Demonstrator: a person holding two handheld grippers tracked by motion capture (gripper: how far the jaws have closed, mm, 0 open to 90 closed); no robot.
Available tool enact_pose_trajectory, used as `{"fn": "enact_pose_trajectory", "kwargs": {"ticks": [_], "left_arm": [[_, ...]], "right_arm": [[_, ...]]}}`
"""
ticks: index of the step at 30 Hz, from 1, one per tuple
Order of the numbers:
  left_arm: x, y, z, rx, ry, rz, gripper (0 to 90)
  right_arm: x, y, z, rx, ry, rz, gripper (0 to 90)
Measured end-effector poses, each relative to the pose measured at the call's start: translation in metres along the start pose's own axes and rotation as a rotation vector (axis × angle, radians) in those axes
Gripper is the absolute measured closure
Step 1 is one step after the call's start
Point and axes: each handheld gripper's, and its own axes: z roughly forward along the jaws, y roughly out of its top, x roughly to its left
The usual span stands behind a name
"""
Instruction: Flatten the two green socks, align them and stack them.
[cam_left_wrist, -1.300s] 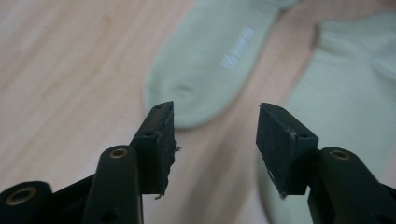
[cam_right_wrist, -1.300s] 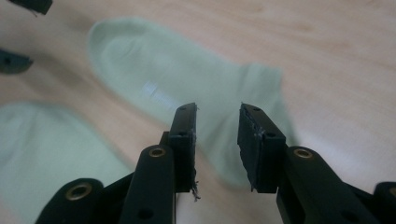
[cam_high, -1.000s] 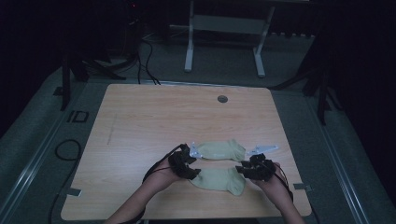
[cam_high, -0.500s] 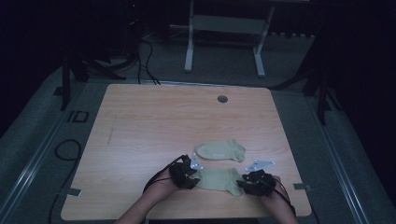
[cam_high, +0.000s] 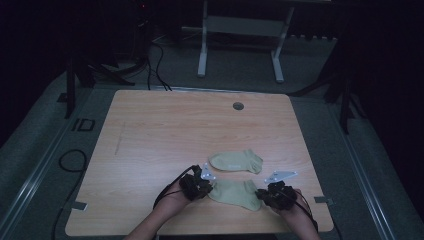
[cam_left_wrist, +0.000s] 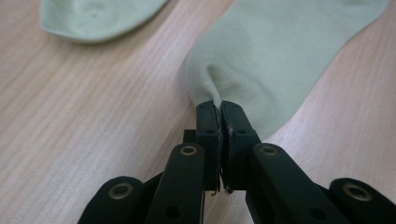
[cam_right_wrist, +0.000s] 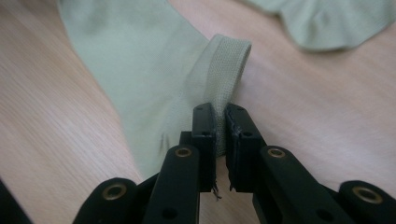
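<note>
The desk (cam_high: 165, 125) carries two pale green socks. The near sock (cam_high: 235, 194) lies flat between the two grippers, and the far sock (cam_high: 236, 161) lies just beyond them, apart from it. The left gripper (cam_left_wrist: 218, 106) has just been closing and now pinches the near sock's toe end. The right gripper (cam_right_wrist: 219, 112) has likewise just been closing, and its jaws clamp the ribbed cuff (cam_right_wrist: 226, 60) of that sock. To do this step well, I judge both pinches should stay firm, and the two ends should rise together and level, keeping the fabric lightly taut so neither end slips while the sock travels toward its partner.
</note>
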Motion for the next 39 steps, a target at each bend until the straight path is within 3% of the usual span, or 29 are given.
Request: {"fn": "enact_pose_trajectory", "kwargs": {"ticks": [8,16,21,25,31,39], "left_arm": [[0.009,0.024,-0.022,-0.063,0.028,-0.012,86.5],[0.031,0.052,-0.023,-0.03,0.103,-0.01,86.5],[0.044,0.069,-0.014,0.013,0.145,-0.01,86.4],[0.05,0.075,-0.003,0.039,0.155,-0.015,86.4],[0.053,0.073,0.016,0.058,0.145,-0.04,86.3],[0.055,0.064,0.038,0.077,0.144,-0.065,85.8]], "right_arm": [[-0.02,0.028,-0.026,-0.076,-0.012,0.022,83.1],[-0.045,0.061,-0.023,-0.064,-0.039,0.024,83.0],[-0.06,0.074,-0.015,-0.036,-0.063,0.039,83.0],[-0.075,0.084,-0.001,0.0,-0.074,0.052,82.7],[-0.092,0.083,0.02,0.039,-0.071,0.096,82.5],[-0.1,0.08,0.041,0.073,-0.071,0.114,81.8]]}}
